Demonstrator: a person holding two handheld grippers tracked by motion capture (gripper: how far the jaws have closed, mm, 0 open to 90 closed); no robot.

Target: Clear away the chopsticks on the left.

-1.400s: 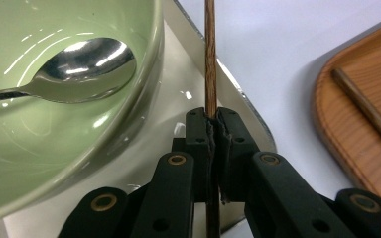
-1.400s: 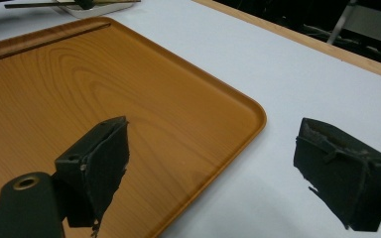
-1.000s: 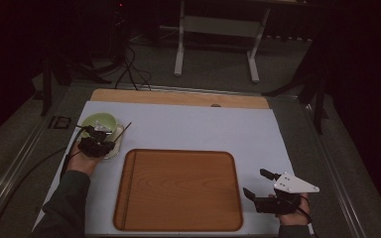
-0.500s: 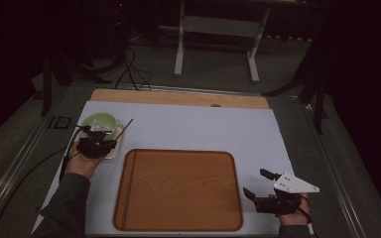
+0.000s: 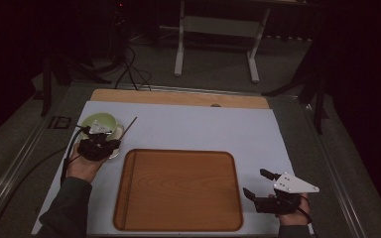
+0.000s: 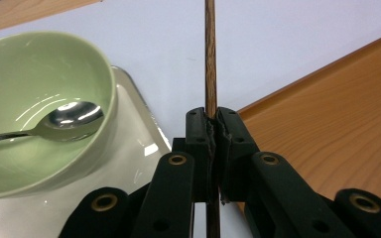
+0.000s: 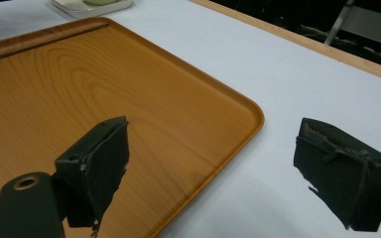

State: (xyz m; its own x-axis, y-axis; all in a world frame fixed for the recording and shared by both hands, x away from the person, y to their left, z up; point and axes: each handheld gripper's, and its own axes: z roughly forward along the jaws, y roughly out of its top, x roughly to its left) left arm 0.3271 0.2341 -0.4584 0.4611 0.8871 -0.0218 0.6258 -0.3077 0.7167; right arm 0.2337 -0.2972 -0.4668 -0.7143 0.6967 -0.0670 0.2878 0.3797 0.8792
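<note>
The left gripper (image 6: 211,130) is clamped on a thin wooden stick (image 6: 210,54) that runs straight out ahead of its jaws. Just to its left sits a green bowl (image 6: 39,74) with a metal spoon (image 6: 64,119) in it, standing on a white dish (image 6: 134,148). The wooden tray (image 5: 178,188) lies to its right. The right gripper (image 7: 213,168) has its jaws spread wide, holding nothing, over the tray's corner and the white table cover (image 7: 297,74)
</note>
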